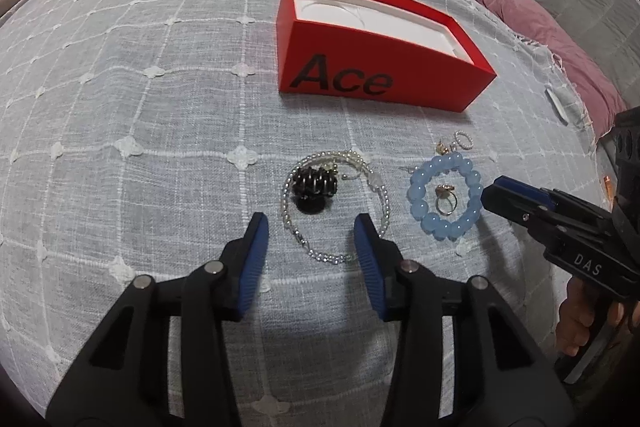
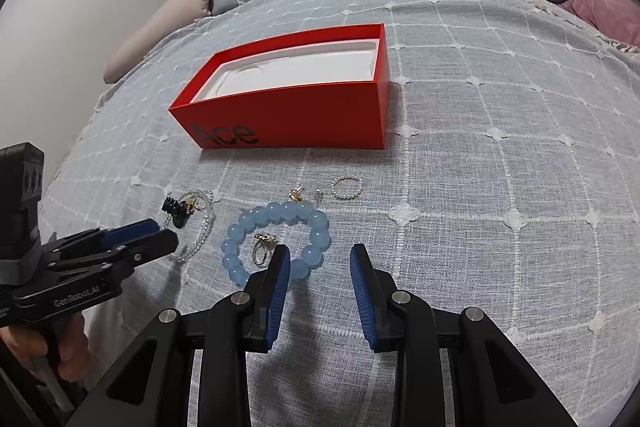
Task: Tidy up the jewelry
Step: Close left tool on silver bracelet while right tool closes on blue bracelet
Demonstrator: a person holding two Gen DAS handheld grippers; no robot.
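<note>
The red box [image 1: 384, 75] sits open on the bed [image 1: 140, 87], holding only a white insert [image 2: 296, 69]. All jewelry lies in front of it: pearl necklace [image 1: 296, 231], blue bead bracelet [image 2: 276, 239], rings. Left claw [image 1: 312, 243] and right claw [image 2: 320, 267] hover spread, pinching nothing.

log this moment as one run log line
stage: reaching | left gripper: open over pearl necklace | right gripper: open at blue bead bracelet | red box: no jewelry visible inside
</note>
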